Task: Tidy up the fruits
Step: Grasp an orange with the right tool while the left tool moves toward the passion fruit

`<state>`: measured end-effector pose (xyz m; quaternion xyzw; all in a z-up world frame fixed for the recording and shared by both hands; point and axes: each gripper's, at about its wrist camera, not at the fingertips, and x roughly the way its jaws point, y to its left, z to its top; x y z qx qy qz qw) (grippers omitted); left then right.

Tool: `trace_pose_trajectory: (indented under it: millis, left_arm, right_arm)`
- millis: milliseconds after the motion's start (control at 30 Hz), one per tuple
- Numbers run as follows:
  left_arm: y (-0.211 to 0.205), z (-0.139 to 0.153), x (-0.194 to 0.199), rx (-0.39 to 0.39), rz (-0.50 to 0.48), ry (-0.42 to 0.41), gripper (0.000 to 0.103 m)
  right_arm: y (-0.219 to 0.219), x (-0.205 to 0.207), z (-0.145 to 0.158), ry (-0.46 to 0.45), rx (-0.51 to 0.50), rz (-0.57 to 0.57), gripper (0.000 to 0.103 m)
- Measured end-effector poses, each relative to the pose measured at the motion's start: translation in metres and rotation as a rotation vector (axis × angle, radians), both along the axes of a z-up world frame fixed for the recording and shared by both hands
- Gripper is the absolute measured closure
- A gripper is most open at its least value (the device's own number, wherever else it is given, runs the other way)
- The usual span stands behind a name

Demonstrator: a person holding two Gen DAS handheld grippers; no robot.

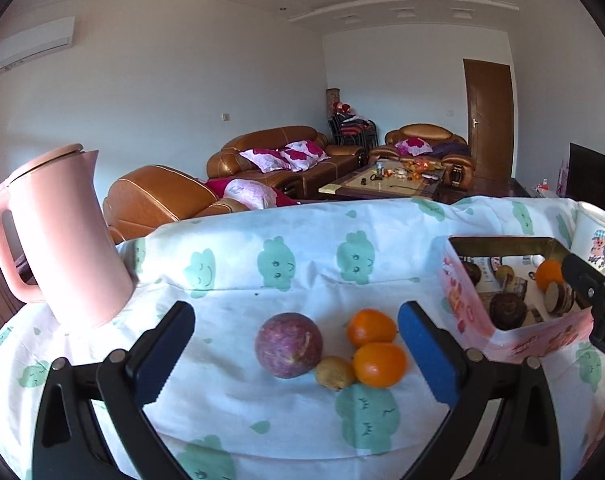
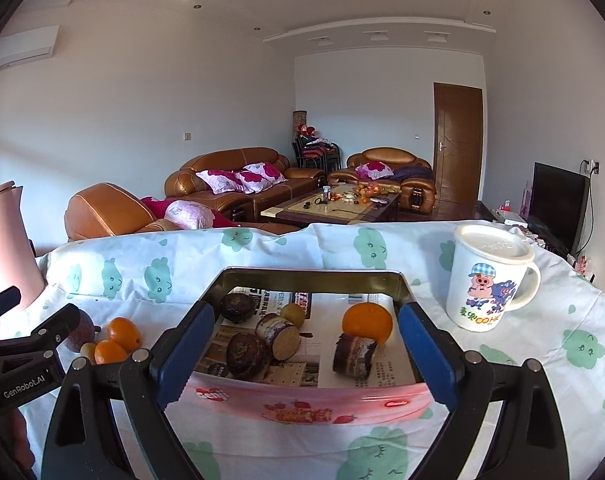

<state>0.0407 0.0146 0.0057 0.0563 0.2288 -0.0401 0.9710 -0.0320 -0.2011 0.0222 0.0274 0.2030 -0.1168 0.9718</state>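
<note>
Fruits awaiting sorting lie in a tight cluster on the cloth-covered desk (image 1: pixel 310 240), directly ahead of the left claw (image 1: pixel 296 354): a purple passion fruit (image 1: pixel 289 345) on the left, a small yellowish fruit (image 1: pixel 335 372) touching it at the near side, and two oranges, the far orange (image 1: pixel 370 327) and the near orange (image 1: pixel 379 364), on the right of the group. The left claw stands wide open and empty, its blue pads (image 1: pixel 428 356) flanking the whole cluster without touching any piece. To the right of the cluster sits the pink tin box (image 2: pixel 302 402), lined with printed paper; it already holds one orange in the box (image 2: pixel 367 321), a small yellowish fruit at the far side, and several dark brown round pieces whose kind cannot be determined. The right claw (image 2: pixel 304 354) is likewise fully spread and holds nothing, with its pads at the near corners of the box. A pink kettle (image 1: pixel 58 236) stands far left and a lidded cartoon mug (image 2: pixel 488 278) far right, both clear of the work. Assessment: collection into the box is partly done, with four pieces outstanding. The next move calls for the left claw to settle on a single fruit, most plausibly the passion fruit or an orange, and close gently, since round pieces packed together may roll when one is disturbed.
</note>
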Motion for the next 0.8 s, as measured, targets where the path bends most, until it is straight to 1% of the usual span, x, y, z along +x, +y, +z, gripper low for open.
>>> trace_pose_trajectory:
  millis: [233, 400, 467, 567, 633, 800]
  left_arm:
    - [0.045, -0.001, 0.016, -0.052, 0.046, 0.015, 0.000]
    - [0.073, -0.005, 0.027, -0.109, 0.083, 0.047, 0.000]
    - [0.081, -0.006, 0.031, -0.103, 0.114, 0.046, 0.000]
    - [0.091, -0.004, 0.036, -0.070, 0.165, 0.037, 0.000]
    - [0.098, -0.004, 0.037, -0.063, 0.188, 0.033, 0.000]
    - [0.111, -0.009, 0.046, -0.040, 0.230, 0.066, 0.000]
  right_arm:
    - [0.036, 0.015, -0.002, 0.024, -0.013, 0.042, 0.008]
    - [0.062, 0.028, -0.004, 0.052, -0.034, 0.072, 0.008]
    - [0.071, 0.032, -0.005, 0.063, -0.042, 0.087, 0.008]
    - [0.084, 0.038, -0.007, 0.080, -0.061, 0.108, 0.008]
    - [0.091, 0.042, -0.007, 0.089, -0.066, 0.124, 0.008]
    - [0.101, 0.045, -0.010, 0.113, -0.041, 0.199, 0.009]
